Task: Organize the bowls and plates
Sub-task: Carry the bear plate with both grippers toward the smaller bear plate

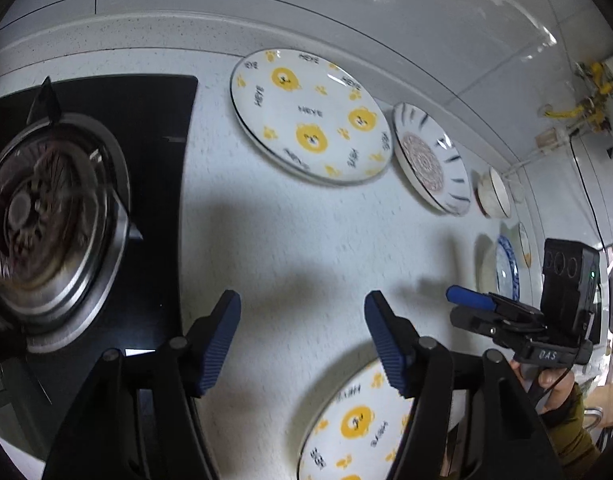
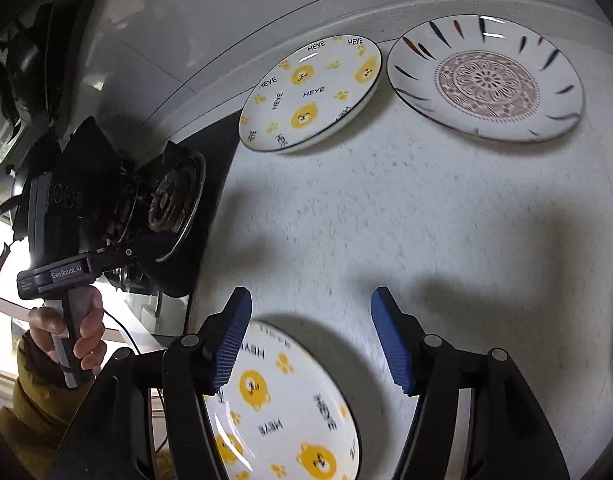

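Both your left gripper (image 1: pixel 302 344) and right gripper (image 2: pixel 310 340) hang wide and empty above the near bear plate (image 2: pixel 282 404), which lies flat nearer you than the far bear plate (image 2: pixel 310 94), likely ready for stacking.

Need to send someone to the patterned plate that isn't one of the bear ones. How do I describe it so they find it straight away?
Start at the gas burner and follow the back edge of the white countertop away from it. Past the bear plate printed HEYE lies the mandala plate, the two nearly touching. Only it has a pinkish lace-like medallion in the middle and dark dashes around its rim, no yellow bears.
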`<state>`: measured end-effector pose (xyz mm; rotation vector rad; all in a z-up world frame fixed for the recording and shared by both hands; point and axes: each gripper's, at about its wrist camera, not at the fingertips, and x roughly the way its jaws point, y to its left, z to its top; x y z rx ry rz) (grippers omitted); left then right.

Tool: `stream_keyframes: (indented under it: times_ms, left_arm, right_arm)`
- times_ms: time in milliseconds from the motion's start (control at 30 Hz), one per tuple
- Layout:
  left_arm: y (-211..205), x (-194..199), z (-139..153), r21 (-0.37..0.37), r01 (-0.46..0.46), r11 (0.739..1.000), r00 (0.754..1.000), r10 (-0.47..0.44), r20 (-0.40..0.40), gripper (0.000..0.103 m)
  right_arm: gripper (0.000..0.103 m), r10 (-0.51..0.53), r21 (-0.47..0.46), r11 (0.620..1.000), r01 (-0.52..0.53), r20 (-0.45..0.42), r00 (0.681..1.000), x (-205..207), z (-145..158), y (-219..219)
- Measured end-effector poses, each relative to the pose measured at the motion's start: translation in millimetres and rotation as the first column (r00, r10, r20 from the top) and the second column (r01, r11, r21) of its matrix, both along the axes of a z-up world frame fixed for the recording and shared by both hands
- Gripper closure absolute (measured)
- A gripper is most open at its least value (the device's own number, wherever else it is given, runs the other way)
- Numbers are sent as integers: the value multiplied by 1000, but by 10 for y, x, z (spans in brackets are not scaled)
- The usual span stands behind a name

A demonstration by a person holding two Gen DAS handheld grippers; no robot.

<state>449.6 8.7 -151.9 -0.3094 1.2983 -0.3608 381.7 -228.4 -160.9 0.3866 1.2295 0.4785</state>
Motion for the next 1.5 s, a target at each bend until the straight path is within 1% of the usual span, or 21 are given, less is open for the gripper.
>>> stream_keyframes:
  times_ms: [100, 167, 267, 333, 400, 567, 700, 800, 867, 900, 1033, 1100, 1133, 1200, 1233, 1300, 1333, 1367, 1400, 1433, 1500]
  left_arm:
    - [42, 331, -80, 10, -25, 1000, 1000, 25, -2, 40]
    - [51, 522, -138, 34, -35, 999, 999, 35, 0, 40]
    - [66, 805, -265, 70, -52, 996, 999, 53, -13, 40]
    - [60, 991, -362, 75, -54, 996, 998, 57, -28, 40]
    - [79, 1134, -441, 96, -62, 993, 997, 65, -32, 40]
    - [111, 1456, -540, 115, -67, 991, 997, 70, -26, 40]
    - [85, 1684, -606, 105, -50, 993, 998, 53, -26, 40]
    - [45, 1812, -685, 100, -28, 995, 999, 31, -34, 40]
    - [42, 1881, -689, 93, -26, 995, 999, 27, -17, 40]
    - [37, 1927, -699, 80, -20, 997, 999, 23, -26, 40]
    - [5, 2049, -691, 60, -7, 998, 1000, 8, -13, 42]
    - [-31, 2103, -692, 54, 3, 999, 1000, -3, -3, 44]
    - [-42, 2127, -692, 50, 11, 999, 1000, -11, 5, 47]
    - [-51, 2171, -711, 43, 10, 999, 1000, -10, 8, 69]
    - [-35, 2188, -711, 45, -5, 999, 1000, 5, 9, 70]
    - [-10, 2221, -719, 63, -29, 998, 1000, 29, 7, 79]
    - [7, 2224, -723, 74, -35, 997, 999, 35, 7, 83]
    - [32, 2228, -732, 70, -42, 997, 999, 42, 7, 84]
    - [51, 2214, -737, 65, -50, 997, 999, 50, 7, 84]
    - [77, 2198, -734, 68, -53, 996, 999, 53, 8, 84]
    - [125, 2149, -737, 61, -69, 996, 998, 69, 1, 85]
  right_arm:
    - [38, -41, -1, 999, 41, 1, 999, 233, -23, 25]
    - [38, -63, 18, 998, 63, -13, 998, 375, -54, 24]
    - [38, -85, 7, 996, 85, -18, 996, 591, -126, 50]
    - [38, -107, 29, 994, 107, -29, 994, 684, -172, 38]
    - [38, -122, 47, 991, 123, -34, 992, 760, -218, 58]
    - [38, -152, 56, 987, 153, -33, 988, 978, -301, 96]
    - [38, -175, 69, 982, 175, -16, 984, 1148, -332, 97]
    - [38, -182, 89, 979, 183, -24, 983, 1236, -393, 116]
    - [38, -178, 91, 980, 180, -22, 984, 1267, -425, 139]
    - [38, -178, 106, 978, 179, -14, 984, 1245, -401, 115]
    - [38, -194, 141, 971, 193, -2, 981, 1335, -427, 137]
    - [42, -206, 148, 968, 203, 7, 978, 1352, -430, 141]
    - [44, -214, 151, 966, 210, 6, 977, 1354, -436, 132]
    - [47, -231, 159, 960, 229, -2, 973, 1377, -455, 120]
    - [47, -236, 159, 959, 234, -5, 972, 1378, -459, 104]
    - [49, -239, 146, 960, 238, -8, 971, 1366, -437, 102]
    - [50, -240, 136, 962, 238, -8, 971, 1365, -430, 111]
    - [53, -238, 122, 964, 237, -7, 971, 1365, -425, 118]
    - [59, -237, 108, 965, 237, -10, 971, 1369, -430, 114]
    - [64, -239, 97, 966, 240, -16, 971, 1376, -437, 93]
    - [84, -239, 73, 968, 240, -27, 971, 1384, -468, 23]
